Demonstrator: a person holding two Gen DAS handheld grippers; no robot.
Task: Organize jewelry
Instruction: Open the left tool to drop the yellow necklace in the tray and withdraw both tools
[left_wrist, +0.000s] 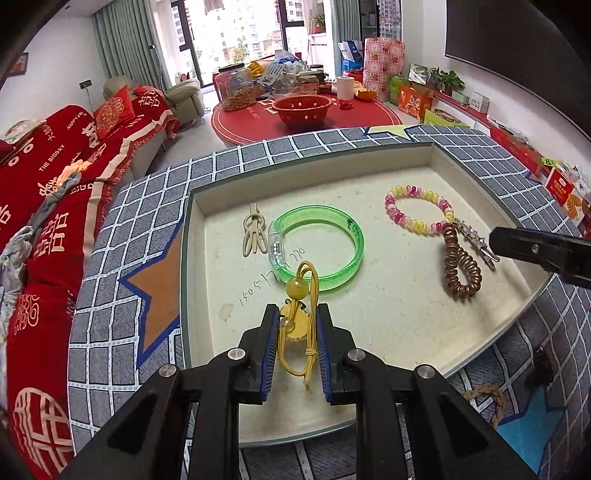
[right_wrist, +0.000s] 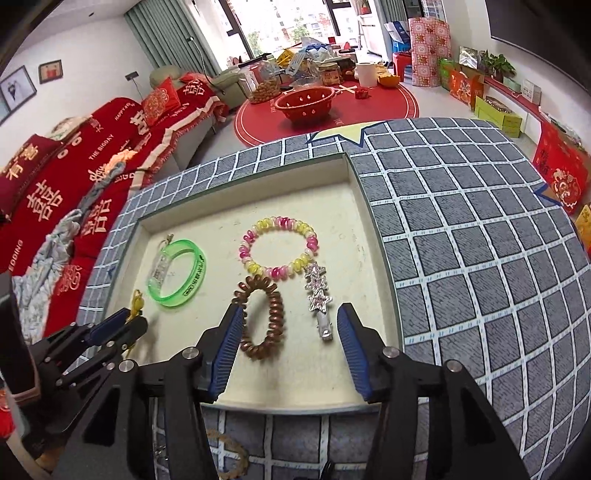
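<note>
Left claw (left_wrist: 297, 343) clamped on yellow cord charm (left_wrist: 299, 295): lower into tray (left_wrist: 369, 321) clear of green bangle (left_wrist: 317, 245); right claw (right_wrist: 291, 347) open, empty

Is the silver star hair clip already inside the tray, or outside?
Inside: the silver star hair clip lies flat on the tray floor.

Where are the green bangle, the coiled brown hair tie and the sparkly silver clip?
green bangle (left_wrist: 354, 254): left wrist view, its right rim.
coiled brown hair tie (right_wrist: 275, 317): right wrist view, its right side.
sparkly silver clip (right_wrist: 318, 295): right wrist view, its jewelled middle.
</note>
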